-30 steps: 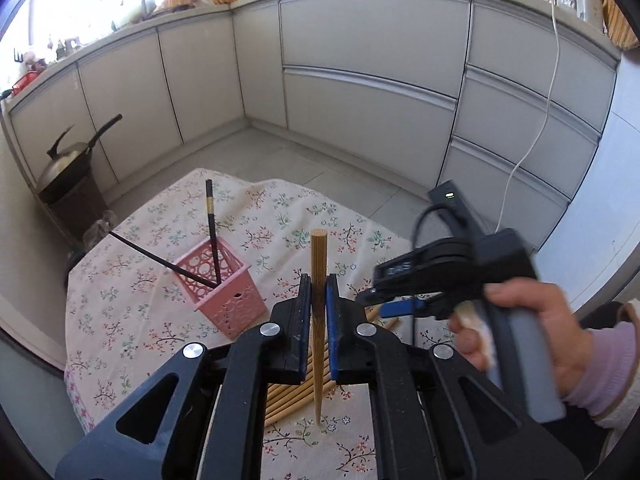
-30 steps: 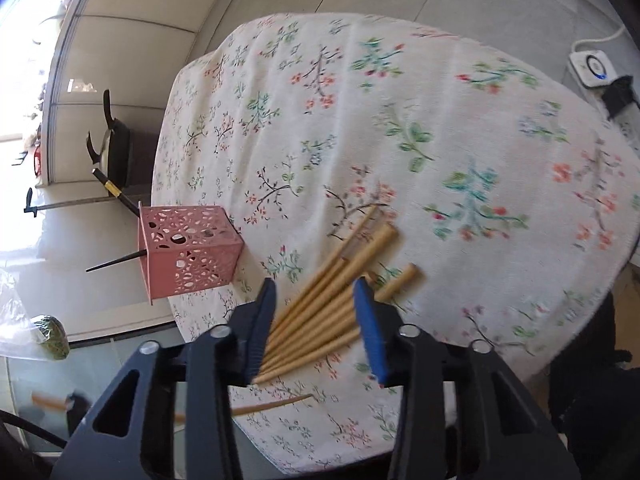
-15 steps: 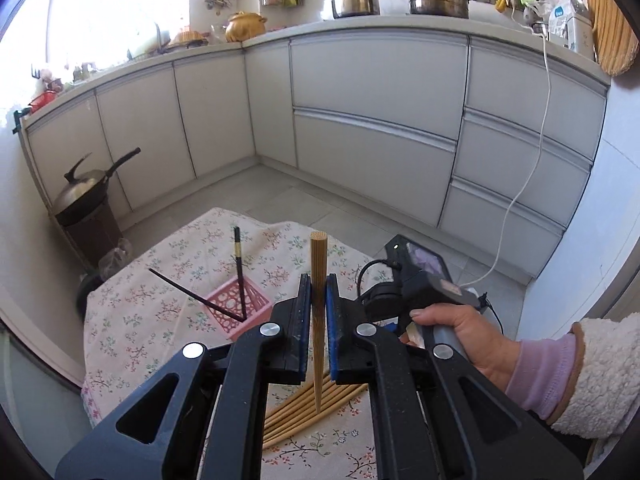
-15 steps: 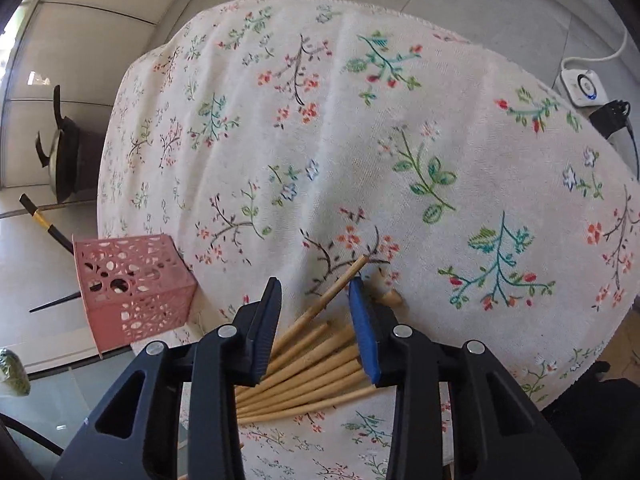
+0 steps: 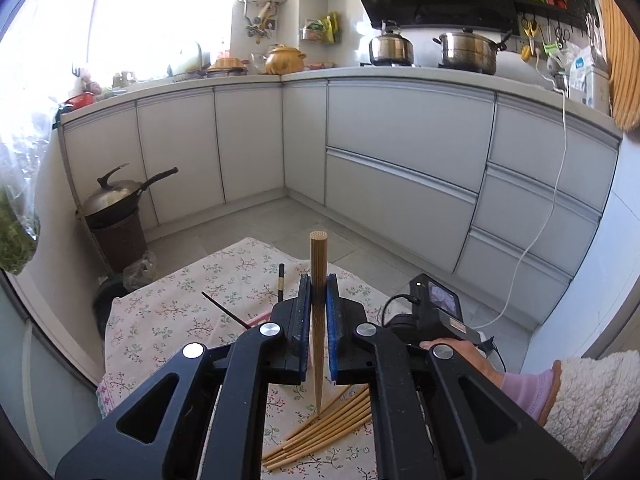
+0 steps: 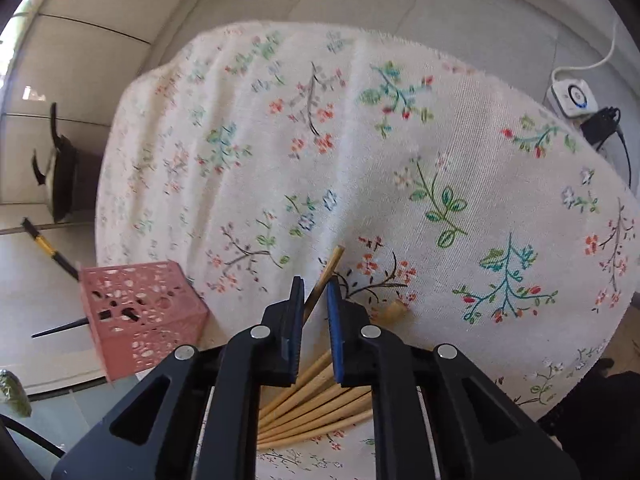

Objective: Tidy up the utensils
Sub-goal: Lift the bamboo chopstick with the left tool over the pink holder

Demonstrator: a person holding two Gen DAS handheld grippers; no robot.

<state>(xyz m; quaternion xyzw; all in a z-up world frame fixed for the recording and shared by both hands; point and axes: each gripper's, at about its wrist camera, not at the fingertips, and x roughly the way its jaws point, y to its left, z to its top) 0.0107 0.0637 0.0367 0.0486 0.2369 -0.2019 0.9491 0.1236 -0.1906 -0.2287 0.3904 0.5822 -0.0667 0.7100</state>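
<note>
My left gripper (image 5: 318, 286) is shut on a wooden chopstick (image 5: 318, 280) and holds it upright above the table. Several wooden chopsticks (image 5: 324, 428) lie fanned on the floral tablecloth (image 5: 168, 320) below it. My right gripper (image 6: 315, 286) is low over the same pile (image 6: 316, 412), its jaws narrowed around one wooden chopstick (image 6: 326, 272) that sticks out past the tips; the blue pads look close to it. A pink perforated holder (image 6: 140, 312) with black chopsticks (image 6: 48, 246) stands at the left.
The right gripper's body and the hand holding it (image 5: 464, 344) sit right of my left gripper. A wok on a stand (image 5: 116, 196) is beyond the table's left edge. White cabinets (image 5: 400, 160) ring the room. A power strip (image 6: 574, 98) lies on the floor.
My left gripper has risen and tilted up with its chopstick, showing more of the kitchen. My right gripper has moved lower and forward, and its jaws have narrowed around one chopstick.
</note>
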